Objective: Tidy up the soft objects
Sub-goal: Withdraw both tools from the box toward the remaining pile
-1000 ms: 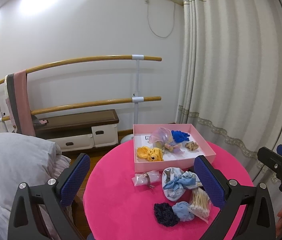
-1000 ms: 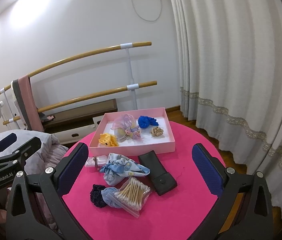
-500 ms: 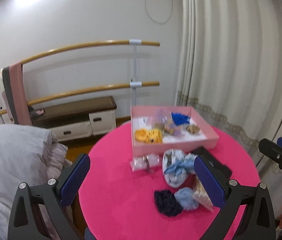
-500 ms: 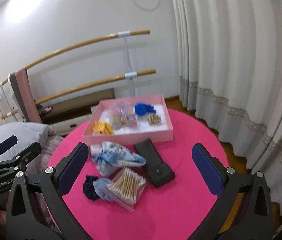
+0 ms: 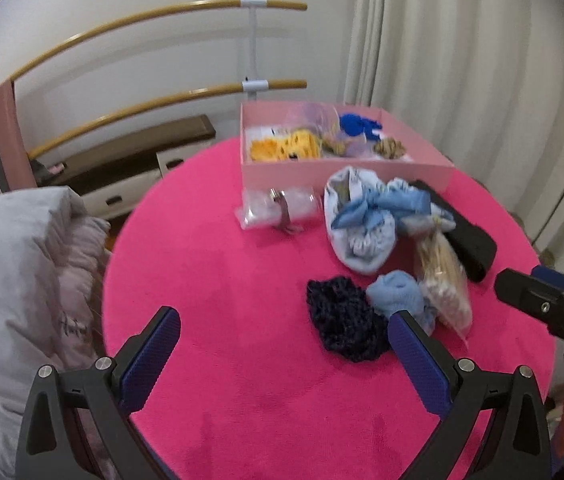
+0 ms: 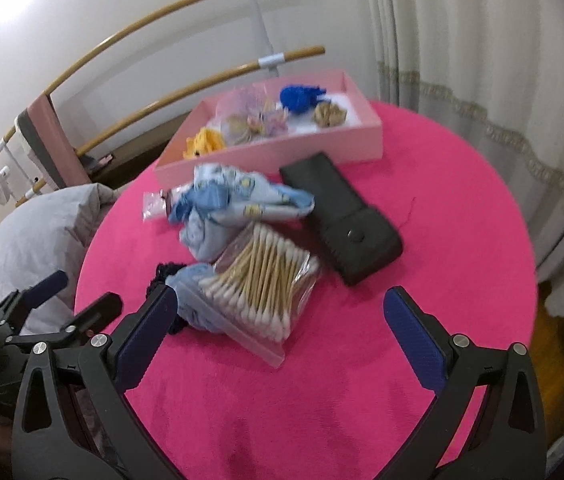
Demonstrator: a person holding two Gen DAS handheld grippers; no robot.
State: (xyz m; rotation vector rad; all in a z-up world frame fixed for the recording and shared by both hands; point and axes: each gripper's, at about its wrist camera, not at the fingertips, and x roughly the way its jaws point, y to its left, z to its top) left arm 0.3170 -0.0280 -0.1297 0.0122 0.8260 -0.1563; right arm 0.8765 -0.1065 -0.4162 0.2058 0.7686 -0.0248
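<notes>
A pink box (image 5: 346, 170) at the back of the round pink table (image 5: 241, 280) holds yellow, blue, tan and pastel scrunchies. In front of it lie a pale blue cloth pouch (image 5: 366, 220), a light blue scrunchie (image 5: 396, 294) and a dark navy scrunchie (image 5: 342, 318). My left gripper (image 5: 282, 354) is open and empty, low over the table just left of the navy scrunchie. My right gripper (image 6: 277, 328) is open and empty above the bag of cotton swabs (image 6: 261, 284). The pouch (image 6: 233, 204) and box (image 6: 282, 148) also show in the right wrist view.
A black case (image 6: 342, 216) lies right of the pouch. A small clear bag with a clip (image 5: 282, 208) sits before the box. A grey duvet (image 5: 13, 280) is left of the table, curtains (image 5: 462, 60) right, wooden barres (image 5: 161, 20) behind.
Both grippers have moved forward and tilted down toward the table; the objects now look larger and closer. Nothing on the table has moved.
</notes>
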